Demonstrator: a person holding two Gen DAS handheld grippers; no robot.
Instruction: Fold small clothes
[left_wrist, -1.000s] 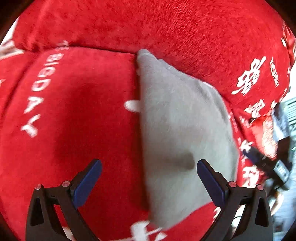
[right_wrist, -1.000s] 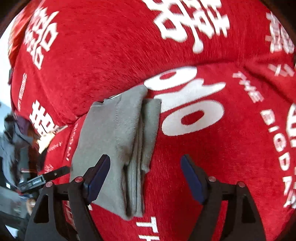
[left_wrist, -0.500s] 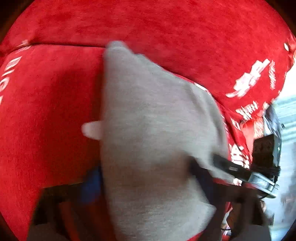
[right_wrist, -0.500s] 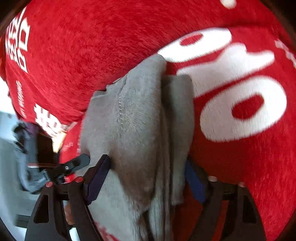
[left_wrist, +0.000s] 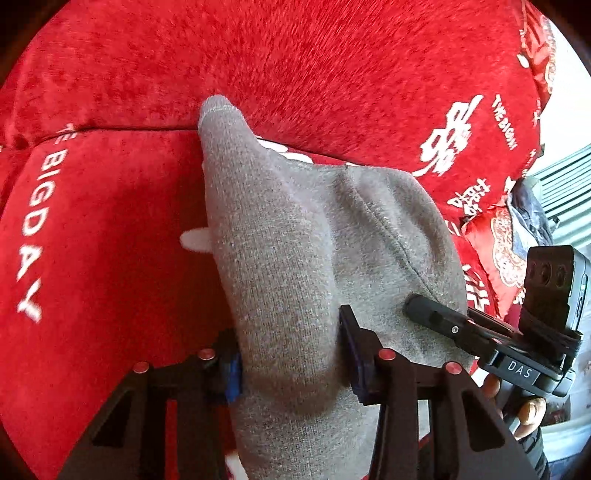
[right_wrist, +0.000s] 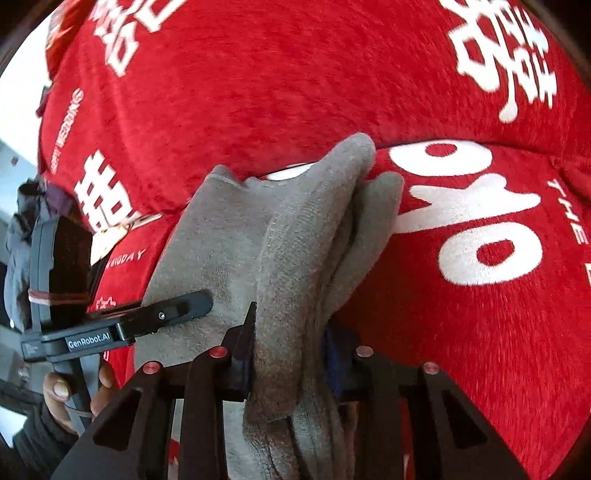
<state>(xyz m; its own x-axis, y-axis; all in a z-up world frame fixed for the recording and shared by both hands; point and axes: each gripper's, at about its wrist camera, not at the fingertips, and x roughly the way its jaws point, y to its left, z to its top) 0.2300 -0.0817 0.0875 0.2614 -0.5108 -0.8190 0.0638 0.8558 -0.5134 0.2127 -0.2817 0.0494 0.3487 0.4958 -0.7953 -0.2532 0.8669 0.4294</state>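
A small grey fleece garment (left_wrist: 280, 229) lies bunched on a red plush seat cover (left_wrist: 110, 236). My left gripper (left_wrist: 291, 354) has its jaws closing, and the blue pads press both sides of a raised fold at the garment's near edge. A black finger (left_wrist: 436, 319) of the right gripper lies on the cloth further right. In the right wrist view the grey garment (right_wrist: 295, 229) shows several stacked layers. My right gripper (right_wrist: 290, 343) is closing too, pads squeezing that layered ridge. A finger (right_wrist: 177, 308) of the left gripper rests on the cloth at the left.
The red backrest (left_wrist: 332, 66) with white lettering rises just behind the garment. A red embroidered cushion (left_wrist: 506, 251) and dark clothing (left_wrist: 532, 214) lie at the seat's far end. A person's hand (right_wrist: 59, 391) grips the left tool's handle; another hand (left_wrist: 528, 410) holds the right tool.
Both grippers came in from wide open over the seat onto the grey garment, and their jaws narrowed around folds of it. The cloth is bunched up between the pads now.
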